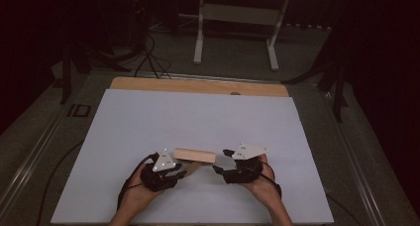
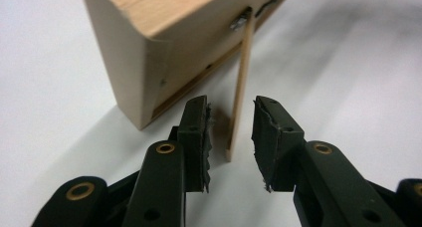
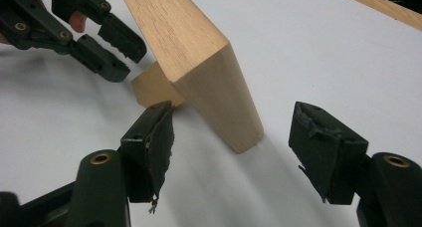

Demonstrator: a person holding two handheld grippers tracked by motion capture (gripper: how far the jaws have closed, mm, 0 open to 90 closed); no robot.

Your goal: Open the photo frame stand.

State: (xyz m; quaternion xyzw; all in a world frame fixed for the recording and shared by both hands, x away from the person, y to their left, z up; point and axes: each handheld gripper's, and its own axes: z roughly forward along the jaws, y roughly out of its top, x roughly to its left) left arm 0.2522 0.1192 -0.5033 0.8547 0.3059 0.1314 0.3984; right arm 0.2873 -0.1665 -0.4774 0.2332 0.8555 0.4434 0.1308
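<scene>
A light wooden block lies on the white sheet between my two grippers. In the left gripper view the block has a thin wooden flap hanging from its underside by a small metal fitting. My left gripper is open, and the flap's lower end stands in the narrow gap between its jaws. My right gripper is wide open around the block's near end, with no jaw touching the wood. In the high view the left gripper is at the block's left end and the right gripper at its right end.
The white sheet covers a wooden tabletop whose bare edge shows at the far side. A white table frame and cables stand on the dark floor beyond. The left gripper shows at the top left of the right gripper view.
</scene>
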